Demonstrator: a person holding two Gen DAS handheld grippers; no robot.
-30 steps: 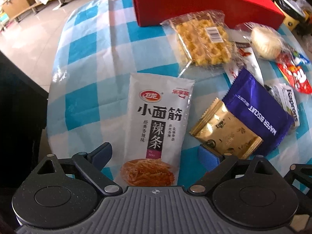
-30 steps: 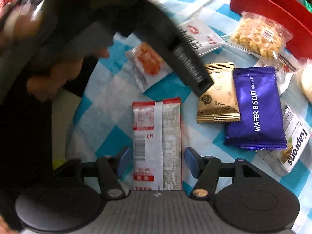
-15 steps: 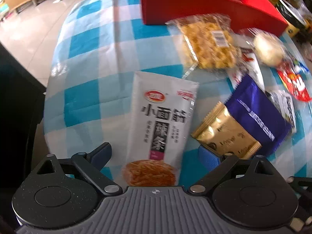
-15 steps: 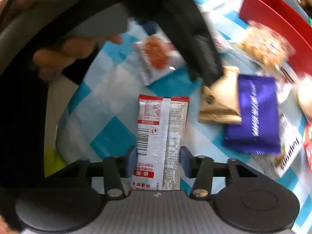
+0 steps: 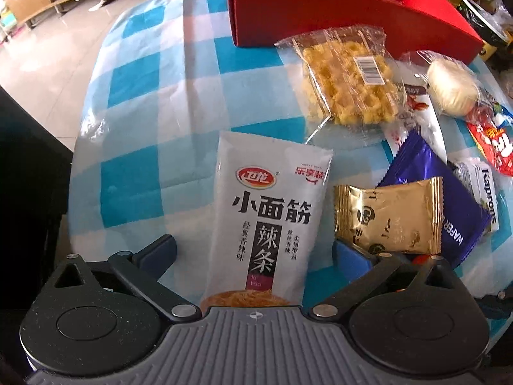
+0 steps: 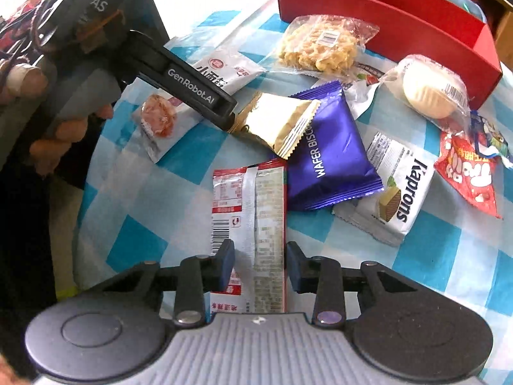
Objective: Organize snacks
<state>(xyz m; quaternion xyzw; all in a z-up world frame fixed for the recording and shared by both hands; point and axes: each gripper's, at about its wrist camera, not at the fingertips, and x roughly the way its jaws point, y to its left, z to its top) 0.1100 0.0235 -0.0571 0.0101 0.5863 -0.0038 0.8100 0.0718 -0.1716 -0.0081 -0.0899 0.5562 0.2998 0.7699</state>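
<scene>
My left gripper (image 5: 253, 252) hangs over the near end of a white spicy-strip packet (image 5: 269, 218). Its jaws are opening wide and neither pad touches the packet. Its right finger (image 5: 348, 253) sits under the edge of a gold packet (image 5: 388, 215), which tilts up onto a purple wafer packet (image 5: 455, 211). My right gripper (image 6: 259, 263) is closing on a red and white packet (image 6: 250, 211), with pads on both long edges. The red box (image 6: 384, 16) stands open at the back of the table.
A clear bag of yellow snack (image 5: 346, 83), a wrapped white bun (image 6: 433, 89), a Kaprons packet (image 6: 397, 189) and a red bag (image 6: 465, 166) lie to the right. The checked cloth (image 5: 154, 128) drops off at the left edge. A hand (image 6: 64, 128) holds the left gripper.
The right jaws narrowed onto the red and white packet, which now lies against the purple packet. The gold packet got pushed up onto the purple one. The left jaws spread a little wider.
</scene>
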